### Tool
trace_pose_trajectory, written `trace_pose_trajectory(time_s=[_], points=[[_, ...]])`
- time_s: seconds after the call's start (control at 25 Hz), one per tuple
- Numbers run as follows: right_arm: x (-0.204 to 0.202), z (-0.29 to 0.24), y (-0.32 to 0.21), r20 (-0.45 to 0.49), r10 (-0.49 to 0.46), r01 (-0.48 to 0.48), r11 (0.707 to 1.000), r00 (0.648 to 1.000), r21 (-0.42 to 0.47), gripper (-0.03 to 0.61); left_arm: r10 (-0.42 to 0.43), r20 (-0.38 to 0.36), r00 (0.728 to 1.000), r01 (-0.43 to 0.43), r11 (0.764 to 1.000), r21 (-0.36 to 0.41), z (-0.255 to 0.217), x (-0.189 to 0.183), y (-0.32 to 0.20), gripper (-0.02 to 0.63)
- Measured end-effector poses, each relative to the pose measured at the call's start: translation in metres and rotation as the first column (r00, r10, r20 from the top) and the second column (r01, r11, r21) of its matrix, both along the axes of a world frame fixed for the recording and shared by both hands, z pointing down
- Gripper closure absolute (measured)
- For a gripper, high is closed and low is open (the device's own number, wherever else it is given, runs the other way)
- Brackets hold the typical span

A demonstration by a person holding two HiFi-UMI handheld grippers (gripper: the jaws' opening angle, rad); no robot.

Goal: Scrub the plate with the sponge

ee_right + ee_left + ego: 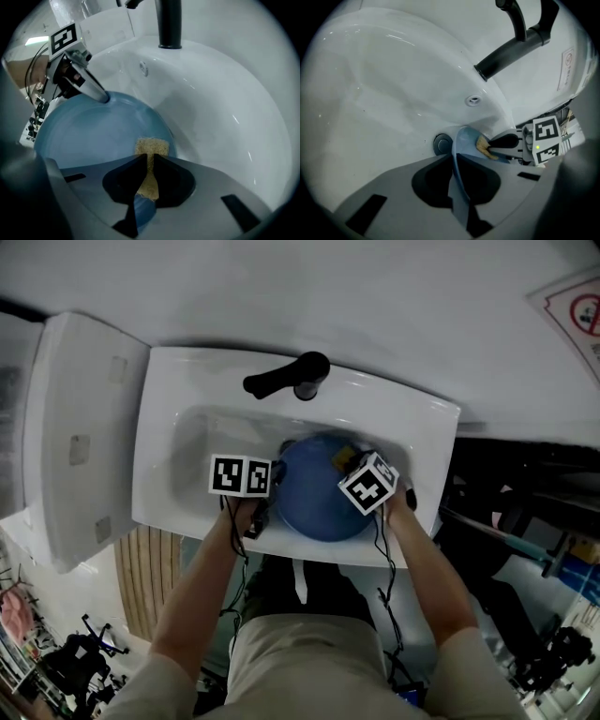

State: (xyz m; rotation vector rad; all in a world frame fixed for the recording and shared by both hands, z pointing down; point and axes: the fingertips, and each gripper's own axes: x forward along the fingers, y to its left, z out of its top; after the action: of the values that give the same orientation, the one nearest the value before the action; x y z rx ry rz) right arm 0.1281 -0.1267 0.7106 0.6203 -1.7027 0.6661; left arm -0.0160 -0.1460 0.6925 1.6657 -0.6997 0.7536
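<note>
Plate (319, 498) in sink (187, 371): your left hand-held gripper (454, 159) pinches its rim, right hand-held gripper (146, 161) clamps sponge (153, 147) on it.

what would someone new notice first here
A blue plate sits in the white sink, its rim pinched by the left gripper. The right gripper is shut on a yellow sponge at the plate's face. A black faucet stands at the sink's back edge.
</note>
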Motion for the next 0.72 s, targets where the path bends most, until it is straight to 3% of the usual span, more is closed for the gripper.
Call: trace_pose_trajectory(time_s=[0.24, 0.32, 0.4, 0.48, 0.56, 0.72], points=[[0.005, -0.026, 0.054, -0.011, -0.128, 0.126, 0.984, 0.992, -0.123, 0.525, -0.045, 0.001, 0.999, 0.045, 0.999, 0.01, -0.002, -0.005, -0.001, 0.588], [-0.008, -0.042, 0.08, 0.072, -0.149, 0.161, 0.965, 0.986, -0.206, 0.523, -0.055, 0.003, 0.998, 0.055, 0.998, 0.012, -0.003, -0.005, 0.0, 0.588], [-0.033, -0.063, 0.104, 0.214, -0.152, 0.21, 0.938, 0.965, -0.277, 0.523, -0.061, 0.009, 0.998, 0.061, 0.998, 0.008, -0.002, -0.007, 0.001, 0.589], [-0.061, -0.078, 0.117, 0.325, -0.177, 0.273, 0.92, 0.929, -0.281, 0.523, -0.066, 0.007, 0.998, 0.066, 0.998, 0.0, -0.001, -0.007, 0.003, 0.591], [-0.085, -0.082, 0.121, 0.357, -0.229, 0.327, 0.912, 0.906, -0.246, 0.522, -0.072, 0.007, 0.997, 0.072, 0.997, -0.001, -0.002, -0.007, 0.003, 0.591], [-0.122, -0.073, 0.1, 0.393, -0.228, 0.316, 0.932, 0.891, -0.176, 0.518, -0.119, 0.019, 0.993, 0.119, 0.993, -0.015, -0.001, -0.015, 0.004, 0.589]])
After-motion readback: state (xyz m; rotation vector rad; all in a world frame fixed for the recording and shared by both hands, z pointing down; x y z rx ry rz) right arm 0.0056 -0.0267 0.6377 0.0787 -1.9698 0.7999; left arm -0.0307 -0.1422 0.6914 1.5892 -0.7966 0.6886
